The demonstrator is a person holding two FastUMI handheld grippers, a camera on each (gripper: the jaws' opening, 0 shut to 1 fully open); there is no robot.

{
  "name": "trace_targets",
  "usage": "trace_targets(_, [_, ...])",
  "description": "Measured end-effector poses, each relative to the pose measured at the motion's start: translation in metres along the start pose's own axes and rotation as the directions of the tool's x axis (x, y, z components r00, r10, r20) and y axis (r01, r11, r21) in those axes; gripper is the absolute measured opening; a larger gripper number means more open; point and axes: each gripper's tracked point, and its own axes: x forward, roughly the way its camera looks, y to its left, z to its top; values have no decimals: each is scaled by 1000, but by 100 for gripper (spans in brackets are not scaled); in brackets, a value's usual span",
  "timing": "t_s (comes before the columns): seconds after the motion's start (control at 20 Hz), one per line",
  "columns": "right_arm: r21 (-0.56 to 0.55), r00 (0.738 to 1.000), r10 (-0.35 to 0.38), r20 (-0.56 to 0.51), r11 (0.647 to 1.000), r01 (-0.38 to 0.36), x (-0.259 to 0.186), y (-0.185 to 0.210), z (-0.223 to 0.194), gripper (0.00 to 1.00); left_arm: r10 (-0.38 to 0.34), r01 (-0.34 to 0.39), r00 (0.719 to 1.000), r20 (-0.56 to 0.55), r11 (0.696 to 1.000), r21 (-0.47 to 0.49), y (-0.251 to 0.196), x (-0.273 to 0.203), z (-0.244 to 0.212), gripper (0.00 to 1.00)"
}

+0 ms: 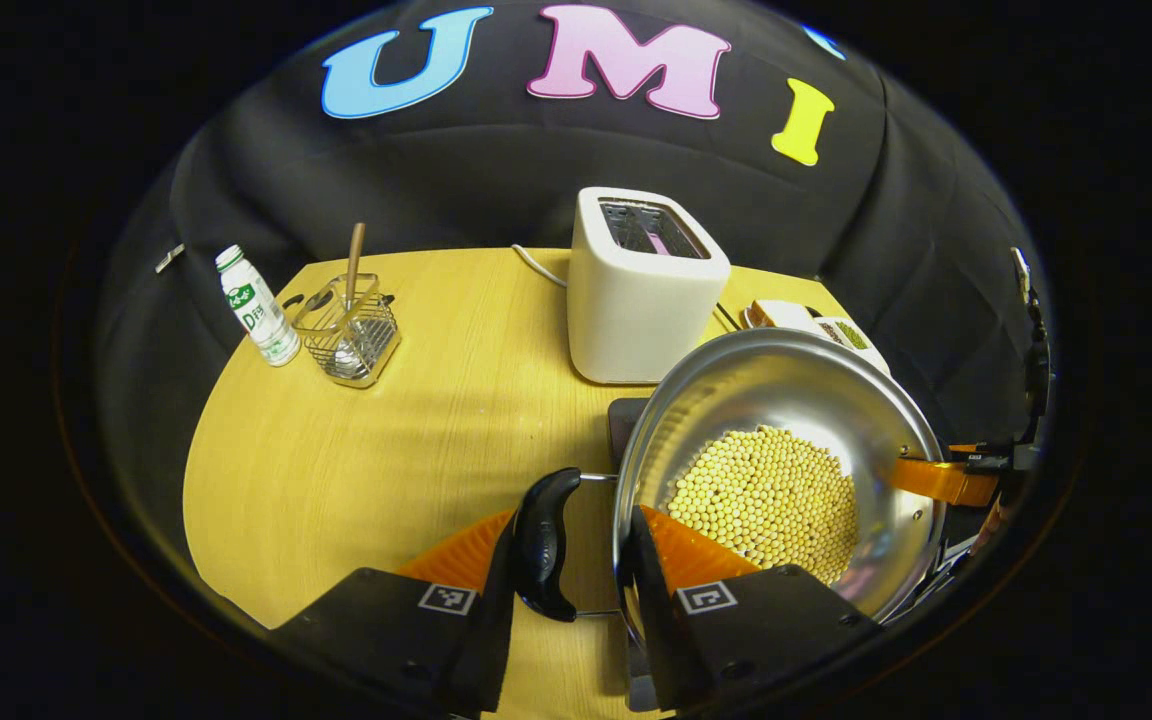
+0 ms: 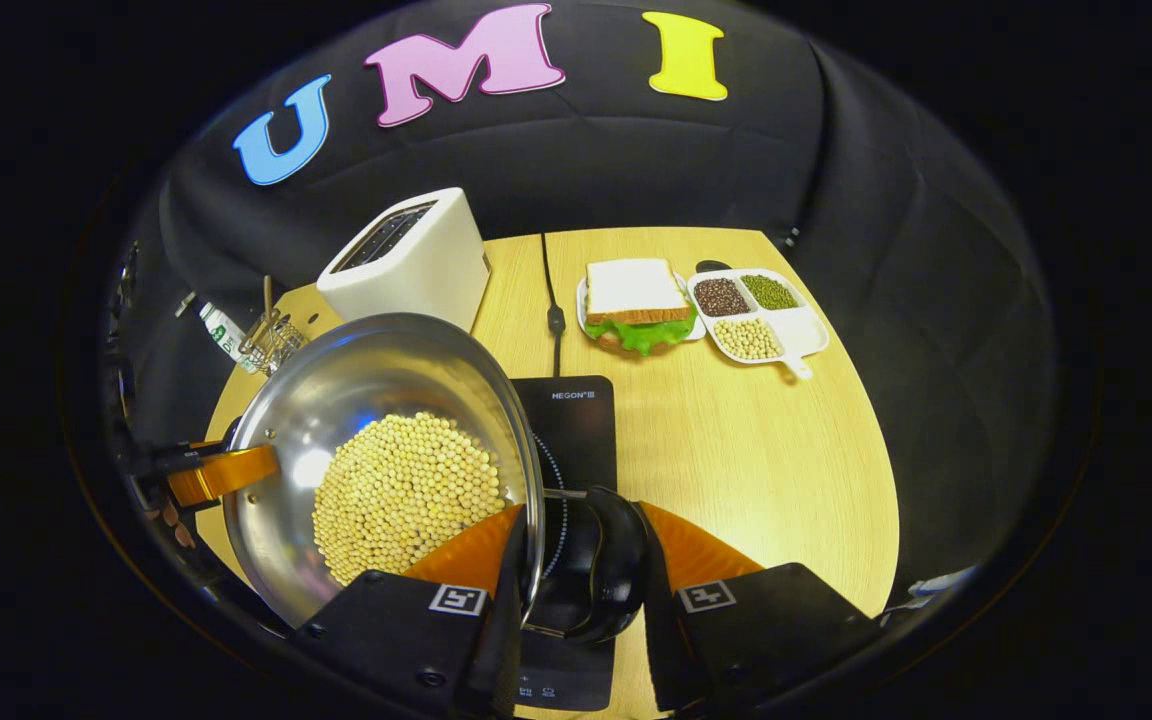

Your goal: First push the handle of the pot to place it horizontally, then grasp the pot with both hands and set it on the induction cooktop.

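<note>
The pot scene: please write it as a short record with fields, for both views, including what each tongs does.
pot: steel pot, carried by its two black side handles
contents: yellow beans in the bottom
left tongs: left tongs closed on the left handle
right tongs: right tongs closed on the right handle
cooktop: black induction cooktop below the pot's right part
table: wooden table
behind pot: white toaster
far right: sandwich, divided dish
</note>
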Motion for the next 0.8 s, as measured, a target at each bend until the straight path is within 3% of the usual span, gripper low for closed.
trace_targets(0.8, [20,1000,11,0,1000,-11,17,-12,-6,55,-4,4,1000,6,1000,7,-9,17,1,59])
